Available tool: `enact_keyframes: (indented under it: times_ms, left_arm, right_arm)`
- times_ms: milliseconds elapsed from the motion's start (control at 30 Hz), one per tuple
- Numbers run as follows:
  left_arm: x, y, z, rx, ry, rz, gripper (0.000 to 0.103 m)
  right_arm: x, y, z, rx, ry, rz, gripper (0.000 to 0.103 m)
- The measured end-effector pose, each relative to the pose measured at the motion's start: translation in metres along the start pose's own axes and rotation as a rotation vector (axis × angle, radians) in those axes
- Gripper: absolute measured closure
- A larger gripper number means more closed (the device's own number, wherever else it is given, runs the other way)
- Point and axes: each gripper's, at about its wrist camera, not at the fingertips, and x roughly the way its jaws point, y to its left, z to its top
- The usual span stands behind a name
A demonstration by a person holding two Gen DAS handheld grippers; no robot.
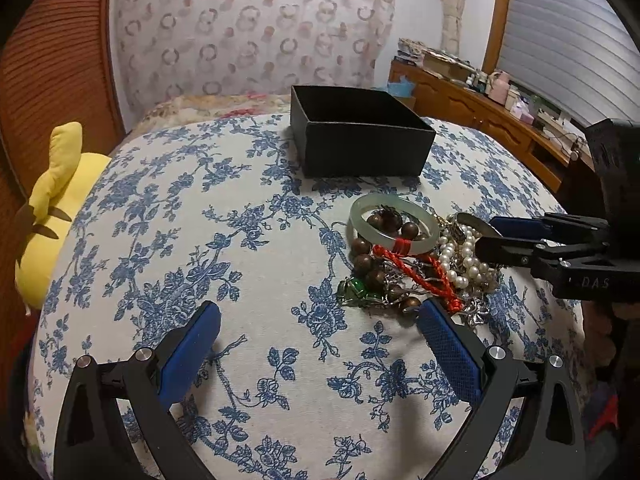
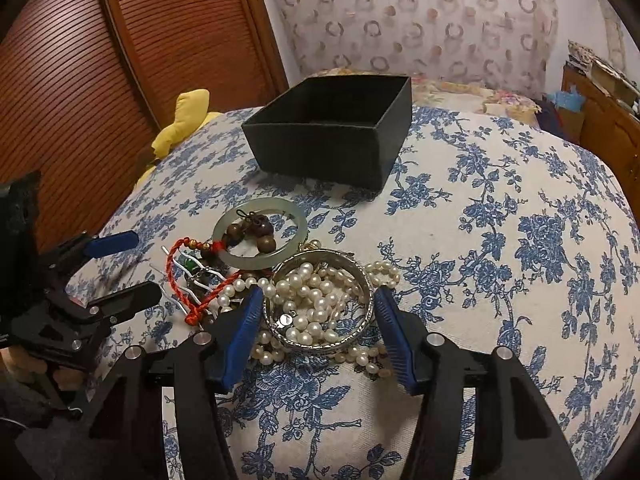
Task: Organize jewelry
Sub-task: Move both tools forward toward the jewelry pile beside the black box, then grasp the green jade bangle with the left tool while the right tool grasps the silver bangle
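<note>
Silver bangle point(image 2: 322, 312), rigid and slick, rings loose slippery pearls point(image 2: 316, 296); right gripper point(image 2: 320, 312) straddles its rim, jaws apart, best gripped across the band.

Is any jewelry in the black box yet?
No, the black box shows only bare inner walls, and the jewelry pile lies on the floral cloth.

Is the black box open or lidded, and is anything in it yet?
Open: the black box has no lid, and its inner walls show. Its floor is hidden, so the contents cannot be told.
</note>
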Motion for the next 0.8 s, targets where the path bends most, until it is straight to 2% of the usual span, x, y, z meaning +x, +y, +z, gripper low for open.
enact_keyframes:
  times_ms: [300, 500, 633, 800]
  left_arm:
    - [0.003, -0.007, 0.011, 0.021, 0.006, -0.020, 0.007]
    - [0.009, -0.013, 0.030, 0.041, 0.007, -0.073, 0.007]
    - [0.022, -0.022, 0.043, 0.088, 0.036, -0.107, 0.007]
    - [0.040, -0.033, 0.056, 0.145, 0.103, -0.158, 0.017]
  right_arm:
    - [-0.024, -0.004, -0.004, -0.011, -0.069, -0.051, 0.044]
    - [-0.040, -0.007, -0.001, -0.031, -0.109, -0.082, 0.044]
    - [-0.046, -0.010, -0.002, -0.027, -0.122, -0.083, 0.044]
    - [-0.047, -0.015, -0.006, -0.020, -0.122, -0.081, 0.044]
